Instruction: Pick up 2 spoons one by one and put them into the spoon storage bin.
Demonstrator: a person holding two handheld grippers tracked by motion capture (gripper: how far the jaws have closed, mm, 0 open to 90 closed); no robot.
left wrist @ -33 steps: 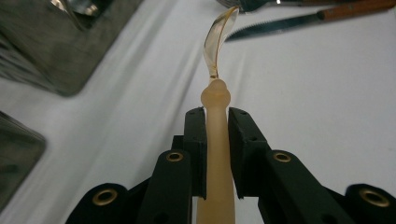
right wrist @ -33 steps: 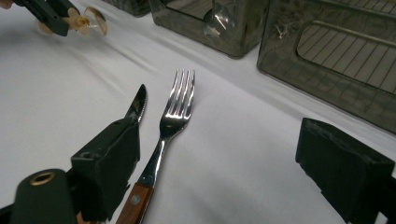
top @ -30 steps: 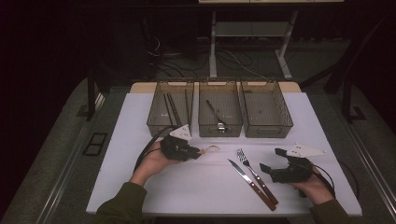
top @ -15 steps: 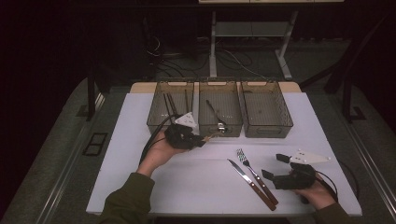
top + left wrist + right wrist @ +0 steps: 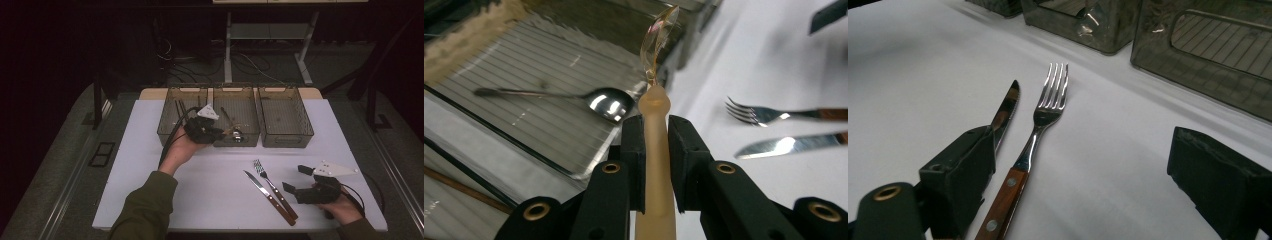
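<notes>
Between the left gripper's [image 5: 656,145] clenched jaws sits a tan-handled spoon [image 5: 655,130], its clear bowl rising past the tips above the middle bin [image 5: 236,117]. From the left gripper view a metal spoon [image 5: 589,100] lies inside that bin. Ahead of the right gripper's [image 5: 1098,165] released jaws, fork [image 5: 1040,127] and knife [image 5: 1004,114] rest on the table [image 5: 923,75].

The spoon [image 5: 655,125] has a pale beige, translucent handle and a clear amber-tinted bowl. It is clamped by the handle between the jaws of the left gripper [image 5: 655,135], its bowl sticking out past them, turned edge-on. In the high view it hangs [image 5: 231,131] over the near wall of the middle bin [image 5: 250,107], above a steel spoon [image 5: 589,97] lying inside.
</notes>
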